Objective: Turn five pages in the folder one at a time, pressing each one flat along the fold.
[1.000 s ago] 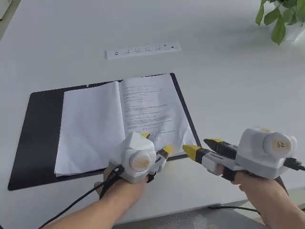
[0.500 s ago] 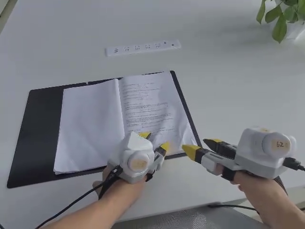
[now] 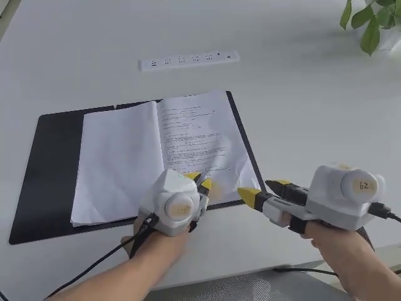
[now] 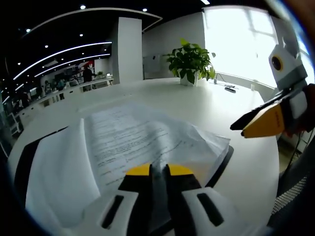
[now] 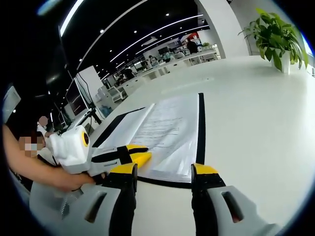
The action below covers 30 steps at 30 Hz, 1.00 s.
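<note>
**Left fingers shut at the page edge, right fingers open**

The black folder (image 3: 53, 163) lies open in the middle of the white worktop (image 3: 301, 94). On its left half is a blank page (image 3: 119, 163). On its right half is a printed page (image 3: 200, 138) full of small lines of text.

My left gripper (image 3: 198, 180) is at the near edge of the printed page, close to the fold. In the left gripper view its two yellow-tipped fingers are pressed together, with only a thin slit between them. I cannot tell if paper is caught in that slit. The paper just past the tips looks a bit wavy, not flat.

My right gripper (image 3: 263, 189) is over the bare worktop, just beside the near right corner of the folder. Its fingers are spread apart and hold nothing — the right gripper view shows the folder's black edge and the printed page through the gap.

Far behind the folder lies a white power strip (image 3: 188, 61). A green plant (image 3: 369, 25) stands at the far right corner.
</note>
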Available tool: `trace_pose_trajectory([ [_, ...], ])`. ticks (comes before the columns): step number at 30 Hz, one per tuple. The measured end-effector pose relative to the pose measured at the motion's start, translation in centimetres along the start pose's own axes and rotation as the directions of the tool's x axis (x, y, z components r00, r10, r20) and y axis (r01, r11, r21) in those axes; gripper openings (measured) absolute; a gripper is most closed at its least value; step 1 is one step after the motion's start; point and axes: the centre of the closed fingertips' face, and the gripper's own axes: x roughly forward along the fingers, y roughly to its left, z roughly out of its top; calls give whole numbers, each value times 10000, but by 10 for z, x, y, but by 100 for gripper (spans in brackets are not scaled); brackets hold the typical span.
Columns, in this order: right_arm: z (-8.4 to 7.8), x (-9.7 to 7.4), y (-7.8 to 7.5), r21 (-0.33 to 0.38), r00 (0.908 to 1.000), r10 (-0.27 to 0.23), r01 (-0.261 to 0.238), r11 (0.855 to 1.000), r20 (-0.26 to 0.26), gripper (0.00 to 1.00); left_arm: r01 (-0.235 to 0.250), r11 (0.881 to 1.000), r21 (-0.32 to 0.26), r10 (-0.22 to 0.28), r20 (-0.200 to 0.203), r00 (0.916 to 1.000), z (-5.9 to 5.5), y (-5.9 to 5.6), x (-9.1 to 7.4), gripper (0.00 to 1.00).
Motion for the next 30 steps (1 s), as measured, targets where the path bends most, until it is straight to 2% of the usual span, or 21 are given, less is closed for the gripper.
trace_pose_trajectory([
  [1,1,3,0,34,10000,34,-34,10000,-5,41,-24,9999,-149,24,7,10000,0,0,0,8],
  [4,3,9,0,66,9999,99,-98,9999,-23,38,-30,9999,-105,31,11,10000,1,0,0,8],
  [7,-1,18,-5,628,9996,7,10,9980,-269,36,-30,10000,-51,30,16,10000,1,0,0,8],
  [12,-7,23,-9,1122,9987,52,5,9937,-507,32,-22,10000,-52,22,18,10000,1,0,0,8],
  [14,-7,22,-7,1288,9989,110,-52,9917,-448,26,-26,10000,-43,26,21,10000,1,0,0,8],
  [19,-5,22,-10,1435,9994,-114,157,9895,-313,8,-25,10000,-74,25,22,10000,2,0,0,8],
  [20,-6,22,-13,1399,9990,-304,348,9896,-336,5,-23,10000,-67,23,13,10000,2,0,0,8],
  [23,-6,23,-13,1526,9990,-353,393,9875,-283,0,-22,10000,-59,22,-7,10000,2,0,0,8],
  [27,-6,23,-14,1589,9984,-516,547,9858,-238,0,-24,9998,-198,22,-71,10000,2,0,0,9],
  [30,4,20,-8,1570,9993,-317,281,9872,202,0,118,9993,-343,-123,-140,9998,4,0,-1,8],
])
